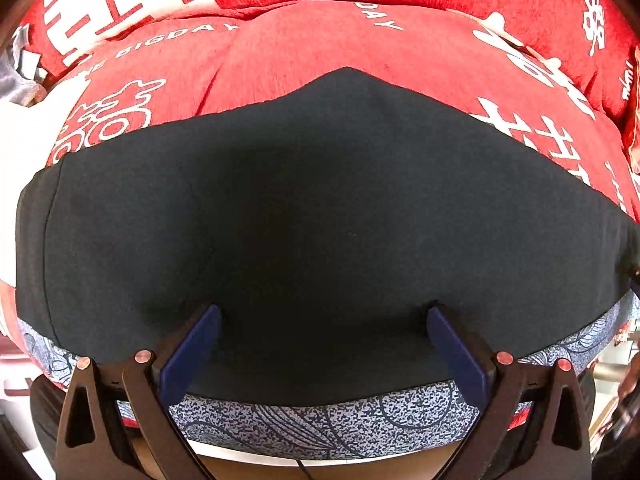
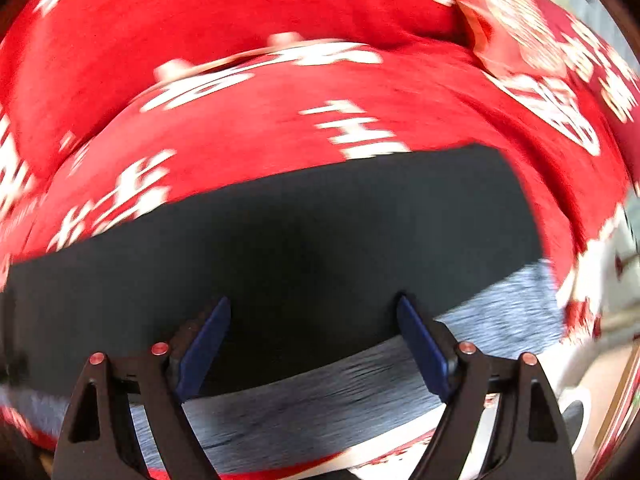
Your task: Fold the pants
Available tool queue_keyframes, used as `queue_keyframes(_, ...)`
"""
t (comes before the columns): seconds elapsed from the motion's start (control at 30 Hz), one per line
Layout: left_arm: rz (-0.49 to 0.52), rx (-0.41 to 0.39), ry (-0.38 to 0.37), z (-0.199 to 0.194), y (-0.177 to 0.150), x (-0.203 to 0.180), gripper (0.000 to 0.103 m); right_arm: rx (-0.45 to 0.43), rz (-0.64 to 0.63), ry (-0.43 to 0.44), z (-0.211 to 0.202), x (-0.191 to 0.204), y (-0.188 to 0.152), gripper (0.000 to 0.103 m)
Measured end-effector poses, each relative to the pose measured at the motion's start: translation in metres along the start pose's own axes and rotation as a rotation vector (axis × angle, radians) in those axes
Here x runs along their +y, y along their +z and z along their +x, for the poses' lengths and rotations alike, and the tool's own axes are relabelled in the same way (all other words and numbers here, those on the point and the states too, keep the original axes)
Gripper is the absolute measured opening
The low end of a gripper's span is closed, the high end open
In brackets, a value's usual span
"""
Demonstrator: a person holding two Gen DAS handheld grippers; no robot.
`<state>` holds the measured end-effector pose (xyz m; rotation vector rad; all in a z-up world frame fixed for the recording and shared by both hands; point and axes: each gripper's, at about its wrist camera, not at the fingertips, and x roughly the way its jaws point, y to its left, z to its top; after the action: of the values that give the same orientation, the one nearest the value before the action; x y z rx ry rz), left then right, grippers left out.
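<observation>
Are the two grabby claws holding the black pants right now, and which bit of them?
No, nothing is held. The left gripper and the right gripper both hang wide open over the black pants, with no cloth pinched between the blue fingers.

Pants (image 1: 320, 208) flat on patterned cloth (image 1: 320, 426); printed cover (image 1: 280, 52) under and behind both

Left gripper (image 1: 324, 320) reaching forward, jaws standing wide apart, blue pads (image 1: 192, 350) angling outward (nothing sitting between them), right gripper (image 2: 314, 312) likewise pointing forward, jaws spreading wide, gripping nothing, its view smearing with blur
</observation>
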<state>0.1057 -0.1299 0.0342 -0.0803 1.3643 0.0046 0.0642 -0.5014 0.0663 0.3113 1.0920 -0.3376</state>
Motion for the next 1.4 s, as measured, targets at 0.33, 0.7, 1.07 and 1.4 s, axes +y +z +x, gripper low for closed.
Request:
queue_keyframes(0.33, 0.143, -0.029, 0.03, -0.012, -0.02, -0.059, 0.103, -0.083, -0.073, 0.086, -0.038, 0.035, -0.013, 0.087)
queue_keyframes(0.7, 0.13, -0.017, 0.014, -0.003, -0.026, -0.07, 0.103, -0.045, -0.207, 0.034, 0.022, 0.111, 0.016, 0.103)
queue_keyframes(1.07, 0.156, -0.085, 0.061, -0.013, -0.02, -0.065, 0.103, -0.095, -0.286, 0.069, -0.026, 0.116, 0.001, 0.103)
queue_keyframes(1.4, 0.096, -0.101, 0.146, -0.006, -0.021, -0.001, 0.103, 0.009, -0.486, 0.133, -0.017, 0.139, -0.071, 0.103)
